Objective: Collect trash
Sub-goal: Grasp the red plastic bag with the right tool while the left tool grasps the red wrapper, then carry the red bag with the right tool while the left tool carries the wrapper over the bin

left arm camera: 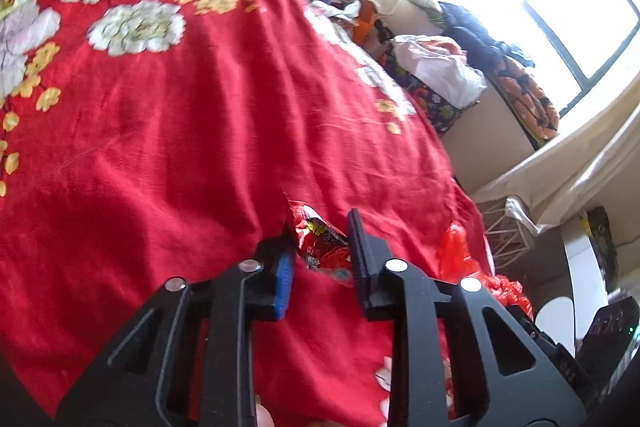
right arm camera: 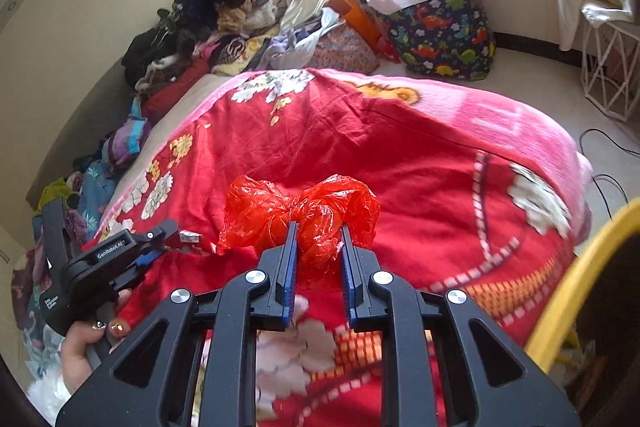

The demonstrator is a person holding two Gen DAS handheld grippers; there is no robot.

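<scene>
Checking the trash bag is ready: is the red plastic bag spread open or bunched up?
Bunched up: the red plastic bag is crumpled and pinched mid-way, between the right claw's fingers.
</scene>
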